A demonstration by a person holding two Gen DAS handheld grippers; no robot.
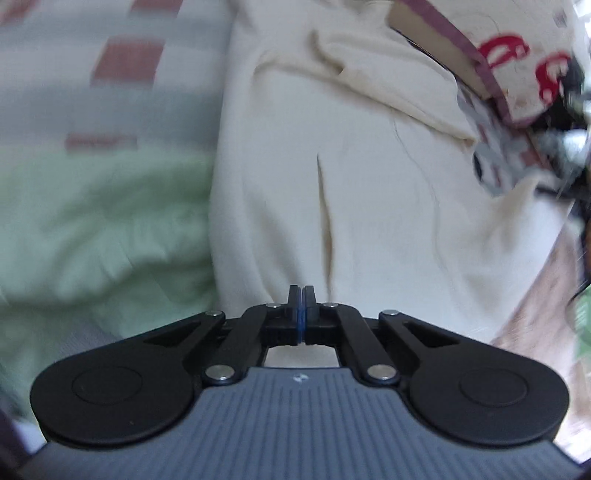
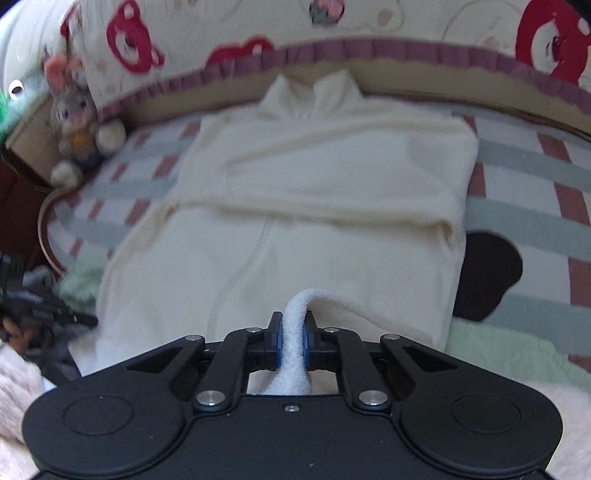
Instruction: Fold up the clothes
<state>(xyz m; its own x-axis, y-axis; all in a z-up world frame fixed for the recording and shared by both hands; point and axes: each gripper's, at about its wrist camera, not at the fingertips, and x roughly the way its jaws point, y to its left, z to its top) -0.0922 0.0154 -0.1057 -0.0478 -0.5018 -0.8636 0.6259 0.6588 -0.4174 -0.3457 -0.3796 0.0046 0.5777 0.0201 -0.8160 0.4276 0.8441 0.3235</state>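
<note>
The fingers of the right gripper [image 2: 293,341] pinch the cream garment's [image 2: 314,192] near hem; the left gripper's [image 1: 301,308] are pressed together, empty. A fold looks underway; the hem likely needs carrying toward the collar.

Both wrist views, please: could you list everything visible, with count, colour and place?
Cream garment: one, cream, spread on the bed, sleeves folded across it, hem end nearest the cameras.
Bedsheet: one, white with grey and red checks, under the garment.
Green cloth: one, pale green, beside the garment.
Plush rabbit: one, grey and pink, far left corner of the bed.
Bear-print quilt: one, cream with red bears and purple trim, along the far side.
Dark object: one, black, right of the garment; unidentifiable.
Left gripper: black, shut, empty, over the garment.
Right gripper: black, clamping the garment's white fleecy edge.
</note>
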